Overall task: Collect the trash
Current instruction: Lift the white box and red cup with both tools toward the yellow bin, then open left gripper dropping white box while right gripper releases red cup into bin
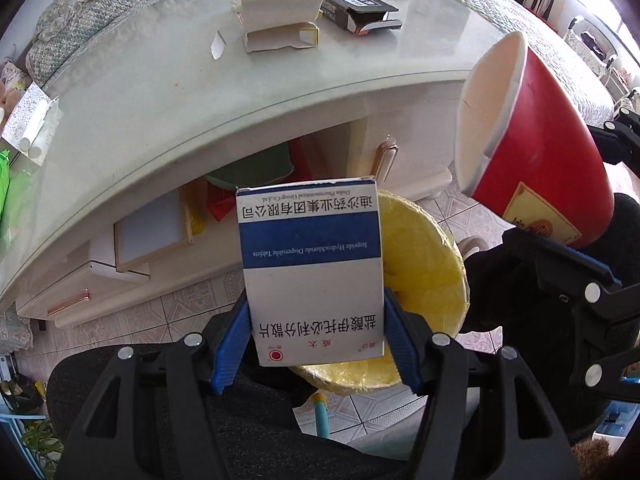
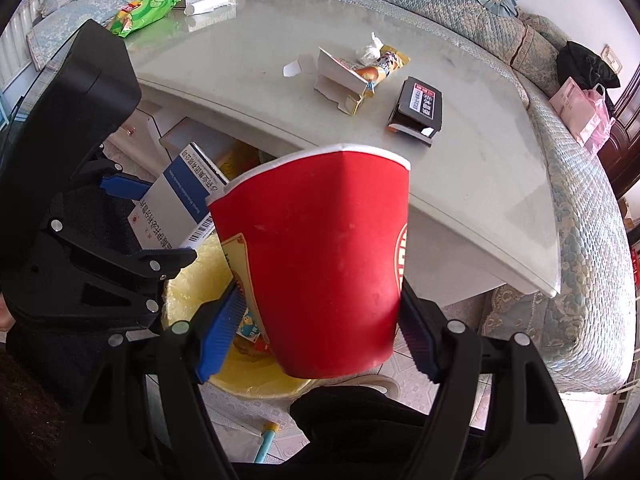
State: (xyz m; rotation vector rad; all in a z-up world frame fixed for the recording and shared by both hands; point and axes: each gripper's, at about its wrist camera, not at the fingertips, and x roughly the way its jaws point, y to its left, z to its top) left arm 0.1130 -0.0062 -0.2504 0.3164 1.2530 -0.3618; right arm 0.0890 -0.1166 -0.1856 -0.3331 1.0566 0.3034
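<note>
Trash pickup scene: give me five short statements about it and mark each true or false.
1. The left gripper holds a white and blue medicine box. True.
2. The right gripper holds a green cup. False: the paper cup is red.
3. The bin below has a yellow liner. True.
4. The table is bare. False: a torn carton, a black box and a snack wrapper lie there.
5. The cup is already in the bin. False: it is still gripped above it.
</note>
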